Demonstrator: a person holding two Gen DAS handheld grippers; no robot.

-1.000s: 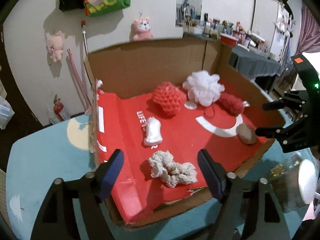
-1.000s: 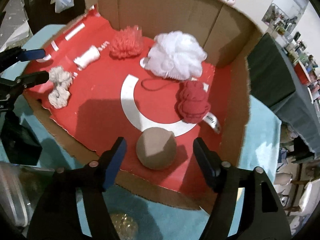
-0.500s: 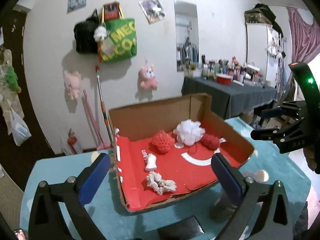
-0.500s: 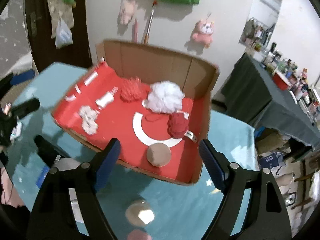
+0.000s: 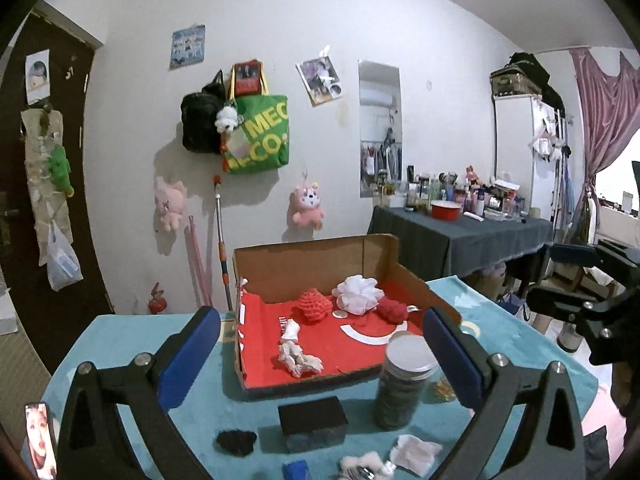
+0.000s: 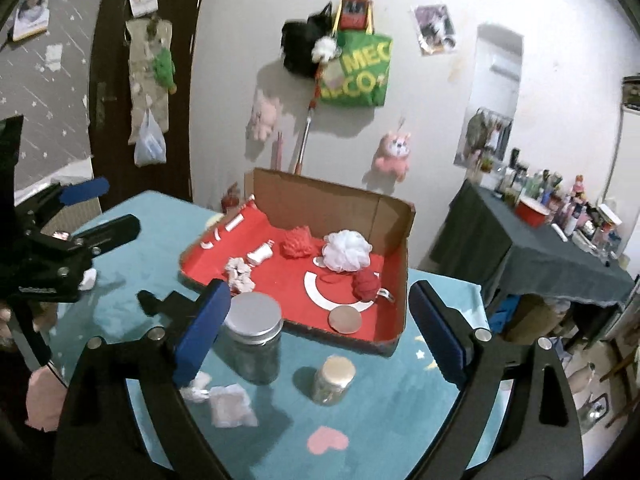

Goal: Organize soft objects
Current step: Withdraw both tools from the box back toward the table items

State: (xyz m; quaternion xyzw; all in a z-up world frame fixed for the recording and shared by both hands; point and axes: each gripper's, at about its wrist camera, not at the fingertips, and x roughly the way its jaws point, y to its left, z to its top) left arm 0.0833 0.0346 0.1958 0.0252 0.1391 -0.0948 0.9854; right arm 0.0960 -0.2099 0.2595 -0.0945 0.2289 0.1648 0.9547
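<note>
An open cardboard box with a red floor stands on the teal table. In it lie a white mesh puff, a red knit piece, a dark red ball, a white roll, a cream scrunchie and a brown round puff. My left gripper and right gripper are both open, empty, and held back from the box.
Near the box's front stand a silver-lidded jar and a small cork-lidded jar. A black block, a dark scrunchie, white crumpled pieces and a phone lie on the table.
Both grippers have pulled up and back from the box, open and empty throughout. The objects in the box have not moved.
</note>
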